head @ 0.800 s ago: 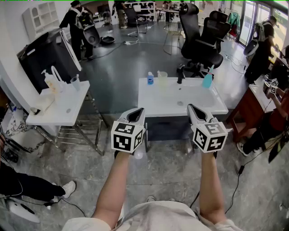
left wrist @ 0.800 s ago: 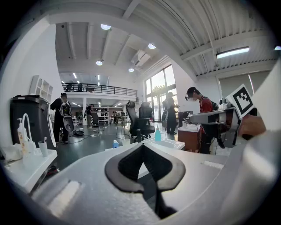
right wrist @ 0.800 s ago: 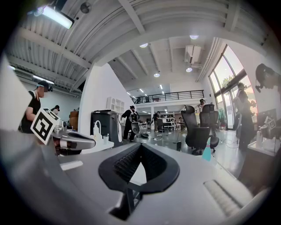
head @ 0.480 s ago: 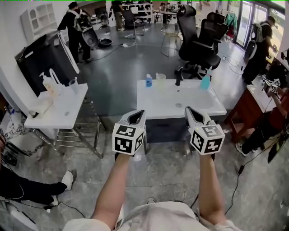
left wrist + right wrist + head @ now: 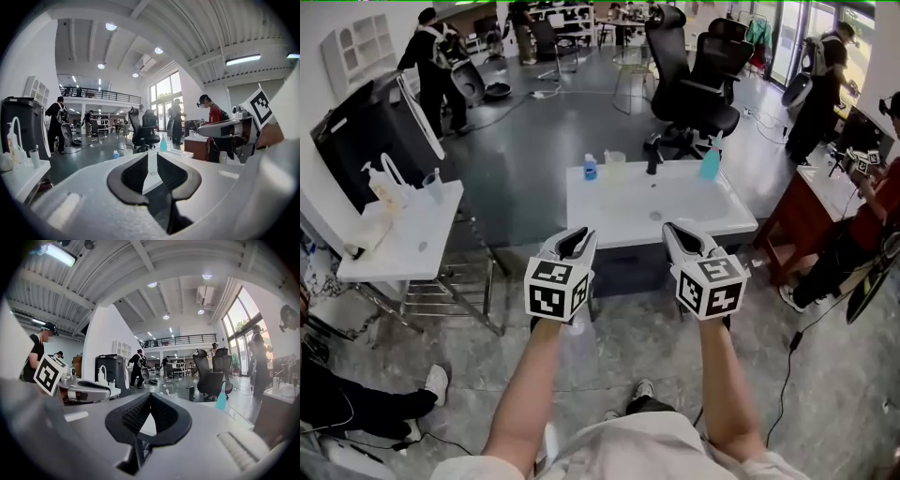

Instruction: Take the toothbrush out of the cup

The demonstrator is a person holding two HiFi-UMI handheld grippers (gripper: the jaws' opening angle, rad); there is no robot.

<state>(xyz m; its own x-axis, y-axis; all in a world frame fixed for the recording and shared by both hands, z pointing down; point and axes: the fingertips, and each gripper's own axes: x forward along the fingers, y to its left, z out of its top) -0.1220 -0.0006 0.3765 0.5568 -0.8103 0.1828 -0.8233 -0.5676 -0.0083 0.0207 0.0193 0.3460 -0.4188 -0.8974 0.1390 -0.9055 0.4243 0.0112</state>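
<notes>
A clear cup [image 5: 614,161] stands at the back of the white sink table [image 5: 712,220], between a blue bottle [image 5: 590,168] and a black tap [image 5: 653,155]; I cannot make out a toothbrush in it. A second small cup [image 5: 434,185] with something upright in it stands on the left side table [image 5: 403,248]; it also shows as the cup [image 5: 33,158] in the left gripper view. My left gripper [image 5: 577,236] [image 5: 150,157] hangs before the sink table, open a little and empty. Beside it my right gripper [image 5: 680,232] [image 5: 150,397] is shut on nothing. Both are well short of either cup.
A teal spray bottle [image 5: 711,164] stands at the sink table's back right. A pump bottle [image 5: 380,187] is on the side table, with a metal rack [image 5: 441,281] beneath. Office chairs [image 5: 703,75] and several people stand behind. A brown desk [image 5: 806,206] is at the right.
Both grippers stay side by side with their jaws as before. The view has shifted, so the sink table and side table sit a little further left in the picture.
</notes>
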